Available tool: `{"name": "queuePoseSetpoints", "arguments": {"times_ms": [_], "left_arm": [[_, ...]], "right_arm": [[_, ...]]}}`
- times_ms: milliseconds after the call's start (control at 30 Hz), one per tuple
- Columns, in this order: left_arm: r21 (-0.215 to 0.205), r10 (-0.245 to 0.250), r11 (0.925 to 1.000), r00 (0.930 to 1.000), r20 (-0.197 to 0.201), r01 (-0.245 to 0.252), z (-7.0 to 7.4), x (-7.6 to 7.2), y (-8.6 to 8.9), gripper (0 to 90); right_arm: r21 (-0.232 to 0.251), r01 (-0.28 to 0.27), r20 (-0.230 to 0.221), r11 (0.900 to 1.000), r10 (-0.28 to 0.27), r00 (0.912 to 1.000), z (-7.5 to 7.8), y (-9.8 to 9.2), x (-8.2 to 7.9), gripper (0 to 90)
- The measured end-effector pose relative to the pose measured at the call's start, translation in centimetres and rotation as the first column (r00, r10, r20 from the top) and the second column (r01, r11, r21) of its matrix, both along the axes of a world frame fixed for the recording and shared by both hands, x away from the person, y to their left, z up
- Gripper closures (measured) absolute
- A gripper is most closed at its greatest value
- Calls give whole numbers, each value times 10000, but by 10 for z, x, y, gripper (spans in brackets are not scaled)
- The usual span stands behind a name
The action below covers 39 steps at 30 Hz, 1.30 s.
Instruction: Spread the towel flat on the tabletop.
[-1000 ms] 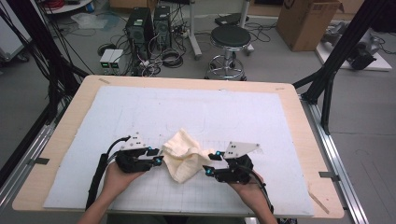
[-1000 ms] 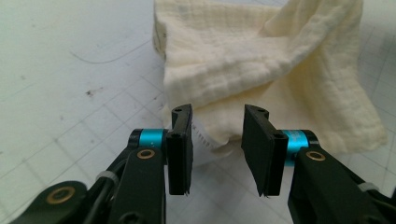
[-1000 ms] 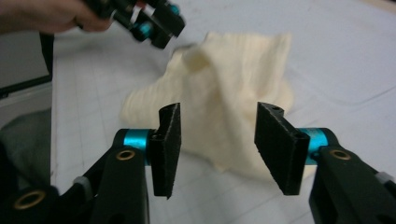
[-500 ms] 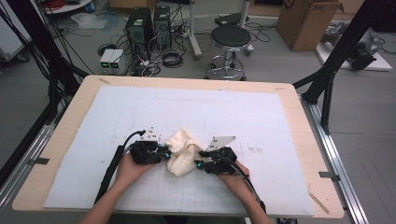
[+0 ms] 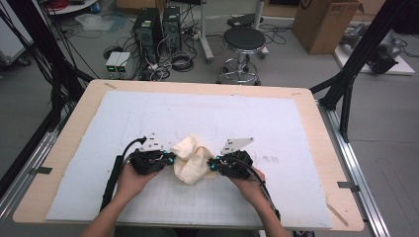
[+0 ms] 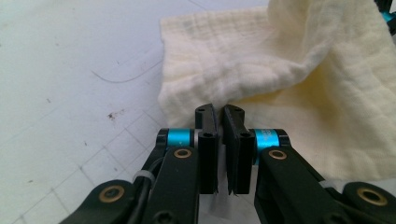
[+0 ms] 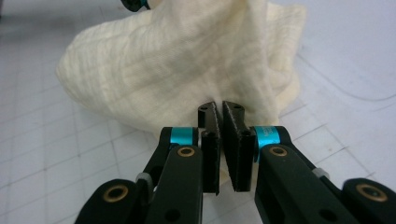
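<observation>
High view, cream cloth [image 5: 191, 165] bunched mid-mat, left gripper [image 5: 170, 159] and right gripper [image 5: 213, 164] jaws just clamped on opposite edges

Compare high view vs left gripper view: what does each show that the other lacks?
High view: both of the person's hands, the left tongs and right tongs at opposite sides of the cream cloth, the stool, the computer towers.
Left gripper view: its black pads nearly together on the cloth's edge, the gauze weave.
Both: the cloth and the white gridded mat.
</observation>
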<state>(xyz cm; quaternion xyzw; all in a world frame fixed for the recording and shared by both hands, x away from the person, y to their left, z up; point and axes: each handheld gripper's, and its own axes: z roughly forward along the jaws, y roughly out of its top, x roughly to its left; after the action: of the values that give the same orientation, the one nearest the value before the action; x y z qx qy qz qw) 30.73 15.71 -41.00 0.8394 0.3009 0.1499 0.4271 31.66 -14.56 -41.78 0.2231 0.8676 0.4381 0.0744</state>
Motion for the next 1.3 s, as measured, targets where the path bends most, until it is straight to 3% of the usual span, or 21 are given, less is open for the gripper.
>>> {"name": "queuePoseSetpoints", "arguments": {"times_ms": [400, 600, 733, 833, 967, 1067, 1133, 1233, 1300], "left_arm": [[-783, 469, 9959, 9985, 272, -446, 12, -48, 28, 854], [-810, 272, 9965, 9982, 529, -229, 15, -78, 35, 857], [-598, -83, 9981, 9983, 579, 118, 15, -100, 38, 857], [-363, -348, 9987, 9989, 317, 359, 7, -108, 39, 852], [-405, -606, 9973, 9981, 142, 612, 0, -106, 39, 761], [-681, -581, 9960, 9983, 50, 583, 5, -98, 38, 695], [-800, -591, 9950, 9981, 191, 605, 10, -90, 36, 645], [-991, -649, 9929, 9978, 110, 657, 18, -71, 28, 603], [-1067, -724, 9916, 9973, 125, 734, 22, -55, 21, 598]], "right_arm": [[-19, -169, 397, 9999, 169, 9991, 29, -15, -23, 856], [124, -413, 264, 9991, 409, 9988, 39, -19, -33, 853], [-99, -683, -51, 9976, 683, 9977, 33, -12, -34, 848], [-583, -975, -738, 9935, 931, 9929, 16, -1, -30, 827], [-894, -1196, -1094, 9888, 1096, 9879, 2, 7, -30, 729], [-315, -1216, -718, 9921, 1191, 9903, 11, 1, -37, 685], [226, -1165, -442, 9929, 1174, 9921, 18, -7, -39, 656], [473, -656, -156, 9967, 665, 9977, 25, -18, -36, 618], [649, -444, -220, 9969, 460, 9987, 24, -23, -32, 607]]}}
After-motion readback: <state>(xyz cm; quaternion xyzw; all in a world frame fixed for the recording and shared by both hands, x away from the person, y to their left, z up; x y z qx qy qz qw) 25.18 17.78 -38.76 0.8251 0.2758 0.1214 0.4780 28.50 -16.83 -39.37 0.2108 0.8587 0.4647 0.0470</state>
